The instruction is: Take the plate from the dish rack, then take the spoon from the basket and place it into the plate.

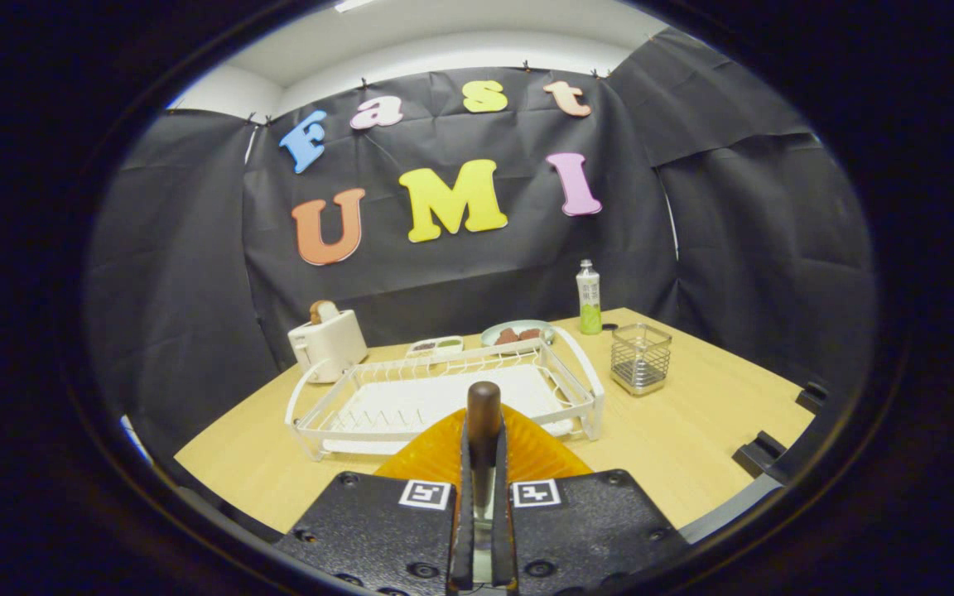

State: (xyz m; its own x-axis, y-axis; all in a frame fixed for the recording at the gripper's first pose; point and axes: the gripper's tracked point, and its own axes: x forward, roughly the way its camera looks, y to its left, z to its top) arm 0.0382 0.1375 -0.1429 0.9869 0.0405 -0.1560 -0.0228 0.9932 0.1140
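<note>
The table is spread beneath and beyond the fingers, and on it, just ahead of them, the dish rack is seen with no plate standing in it. The plate, an orange one, is found out of the rack, lying on the table directly under the fingertips and partly hidden by them, so the first step can be judged as done. Beyond the rack to the left a toaster is seen, and behind the rack a dish of food and a small tray are set. Beyond the rack's right end a bottle is stood, and the wire basket is placed ahead and to the right of the fingers, with no spoon rising from it. The gripper is clenched on the spoon, whose dark wooden handle is pinched between both fingers and juts forward past them, above the plate. The spoon is thus taken; only its lowering and release into the plate are judged to be left.
</note>
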